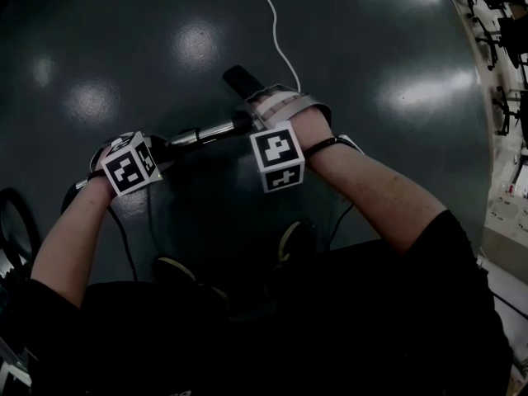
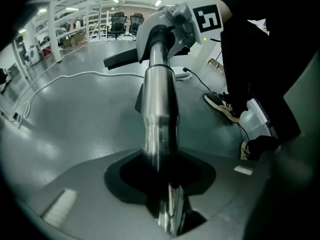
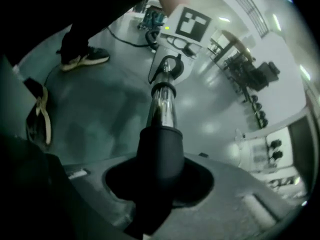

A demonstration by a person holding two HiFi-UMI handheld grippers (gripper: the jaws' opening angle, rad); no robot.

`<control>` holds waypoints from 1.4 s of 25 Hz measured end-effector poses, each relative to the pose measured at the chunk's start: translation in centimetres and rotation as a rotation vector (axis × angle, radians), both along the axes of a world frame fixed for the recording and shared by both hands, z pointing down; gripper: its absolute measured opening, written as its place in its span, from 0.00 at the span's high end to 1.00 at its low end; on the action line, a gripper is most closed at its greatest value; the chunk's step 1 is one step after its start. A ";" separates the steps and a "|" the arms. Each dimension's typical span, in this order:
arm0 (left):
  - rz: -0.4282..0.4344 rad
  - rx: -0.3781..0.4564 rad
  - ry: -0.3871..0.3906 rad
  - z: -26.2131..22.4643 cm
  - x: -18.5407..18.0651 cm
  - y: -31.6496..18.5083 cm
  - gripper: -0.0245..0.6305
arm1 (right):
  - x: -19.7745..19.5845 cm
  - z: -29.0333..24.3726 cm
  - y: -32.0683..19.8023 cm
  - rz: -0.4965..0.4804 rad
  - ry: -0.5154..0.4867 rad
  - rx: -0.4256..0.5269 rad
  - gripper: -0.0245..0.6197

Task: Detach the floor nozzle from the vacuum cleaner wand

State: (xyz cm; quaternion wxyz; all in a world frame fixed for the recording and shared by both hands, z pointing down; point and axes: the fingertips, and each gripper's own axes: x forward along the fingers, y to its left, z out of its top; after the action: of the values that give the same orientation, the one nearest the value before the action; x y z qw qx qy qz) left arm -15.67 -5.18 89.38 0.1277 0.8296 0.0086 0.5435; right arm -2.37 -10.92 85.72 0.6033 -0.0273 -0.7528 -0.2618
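Glossy floor (image 1: 124, 40) below — left tool (image 2: 165, 184) clamps the stiff, likely slick wand (image 2: 159, 99), right tool (image 3: 157, 189) grips the nozzle's black collar (image 3: 161, 151).

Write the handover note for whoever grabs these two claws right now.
Grips: left claw shut on the chrome wand; right claw shut on the black collar at its far end.
Place: wand held across, above the floor.
Done: both grips set.
Left: collar still seated over the wand; pull the two apart. A black part juts past the right claw; cannot tell if it is the nozzle.
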 end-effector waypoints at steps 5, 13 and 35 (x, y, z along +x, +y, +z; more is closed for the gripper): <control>0.067 0.060 -0.038 0.4 0.2 0.1 0.75 | 1.3 0.2 4.4 0.337 0.051 -0.627 0.79; 0.133 0.116 -0.073 0.7 0.4 -0.3 0.75 | 0.8 -0.2 6.1 0.420 -0.018 -0.853 0.79; 0.052 0.068 -0.103 1.8 -1.7 -0.6 0.75 | 4.6 1.5 2.6 0.614 -0.082 -0.741 0.80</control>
State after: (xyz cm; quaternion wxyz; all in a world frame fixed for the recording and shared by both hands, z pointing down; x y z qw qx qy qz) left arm -17.36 -5.78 91.22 0.0854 0.8040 0.0050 0.5884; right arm 2.19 -8.33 87.25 0.5722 -0.0066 -0.7919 0.2131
